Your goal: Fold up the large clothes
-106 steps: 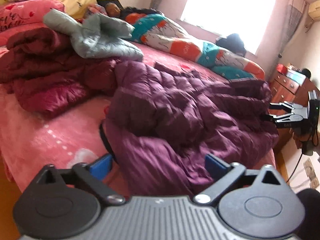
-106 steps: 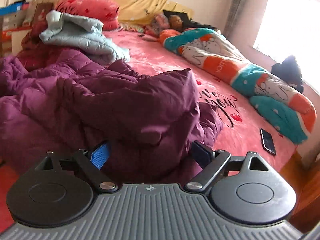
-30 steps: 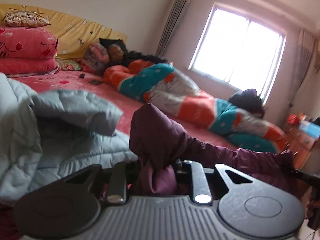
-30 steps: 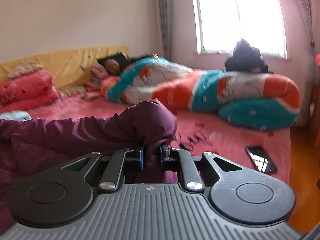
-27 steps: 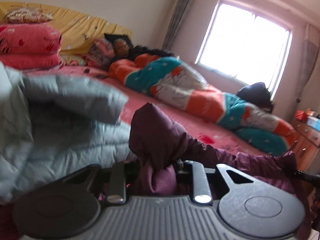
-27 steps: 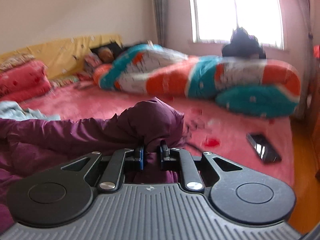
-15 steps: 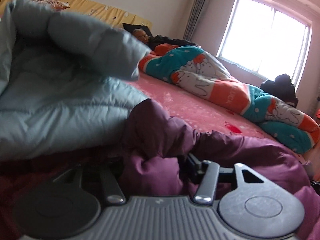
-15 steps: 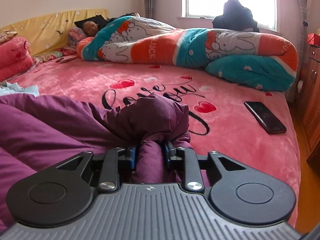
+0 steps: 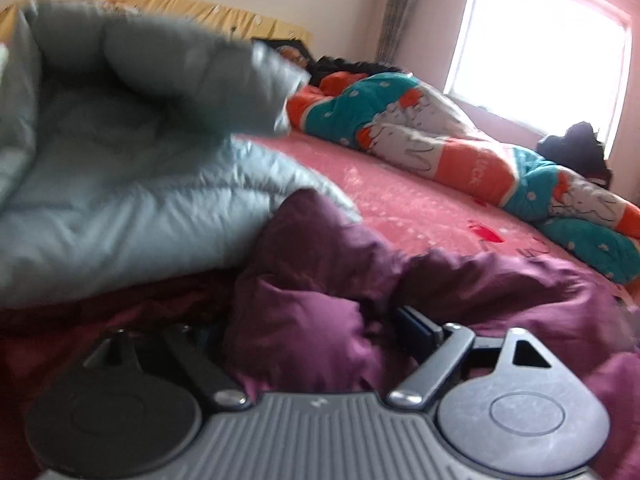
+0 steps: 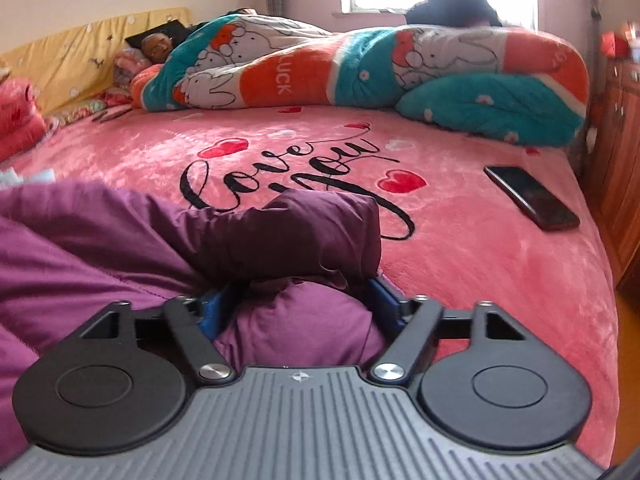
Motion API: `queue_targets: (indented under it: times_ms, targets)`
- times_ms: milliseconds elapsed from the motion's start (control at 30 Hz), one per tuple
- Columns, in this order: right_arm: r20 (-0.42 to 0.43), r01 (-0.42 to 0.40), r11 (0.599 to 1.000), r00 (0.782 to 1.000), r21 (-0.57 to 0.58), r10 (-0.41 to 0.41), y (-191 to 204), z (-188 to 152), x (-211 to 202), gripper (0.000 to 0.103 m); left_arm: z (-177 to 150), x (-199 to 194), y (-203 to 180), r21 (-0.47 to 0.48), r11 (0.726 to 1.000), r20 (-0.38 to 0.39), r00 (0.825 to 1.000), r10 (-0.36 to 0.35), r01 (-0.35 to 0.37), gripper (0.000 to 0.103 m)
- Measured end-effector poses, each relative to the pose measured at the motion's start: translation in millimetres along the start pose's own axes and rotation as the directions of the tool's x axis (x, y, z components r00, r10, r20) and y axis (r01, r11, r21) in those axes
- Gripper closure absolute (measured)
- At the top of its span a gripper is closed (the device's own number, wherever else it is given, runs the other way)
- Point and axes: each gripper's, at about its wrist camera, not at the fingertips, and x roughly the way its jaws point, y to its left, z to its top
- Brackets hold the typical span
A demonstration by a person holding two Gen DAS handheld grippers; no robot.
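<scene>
A purple down coat (image 9: 320, 240) lies on the pink bedspread (image 9: 400, 200). In the left wrist view my left gripper (image 9: 308, 328) rests low over it. Its jaws are opening, and a puffed fold of the coat sits between them with no pad pressing on it. The right fingertip (image 9: 416, 326) shows; the left one is dark and half hidden. In the right wrist view the coat (image 10: 100, 248) spreads to the left, its folded edge lying on the bed. My right gripper (image 10: 298, 308) is opening wide, and the fold bulges loosely between its blue pads (image 10: 212, 312).
A grey-blue down coat (image 9: 120, 160) is piled just left of the purple one, over dark red cloth (image 9: 140, 300). A person lies under an orange and teal blanket (image 10: 320, 68) along the far side. A black phone (image 10: 530, 202) lies near the right bed edge by a wooden cabinet (image 10: 624, 160).
Both grippers came down to the bed with the coat's edge, then went from shut on the purple fabric to wide apart. The fabric now lies slack between the pads.
</scene>
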Motion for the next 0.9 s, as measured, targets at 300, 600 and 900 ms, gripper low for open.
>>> queue_targets:
  times_ms: [300,600,900]
  targets:
    - [0.169,-0.152,0.918,0.981,0.366,0.095,-74,10,-81,0.0,14,-91,-34,0.15,0.986,0.183,0.978,-0.098,0.071,0.01]
    - [0.24,-0.44,0.812,0.897,0.384,0.372,-46,16,-92,0.0,19,-29,-104,0.104,0.97,0.091,0.969,-0.228,0.219,0.01]
    - [0.085,-0.31,0.926,0.95,0.215,0.299,0,10,-43,0.0,-3,31,-86,0.081,0.995,-0.003,0.998,-0.056,0.056,0.007]
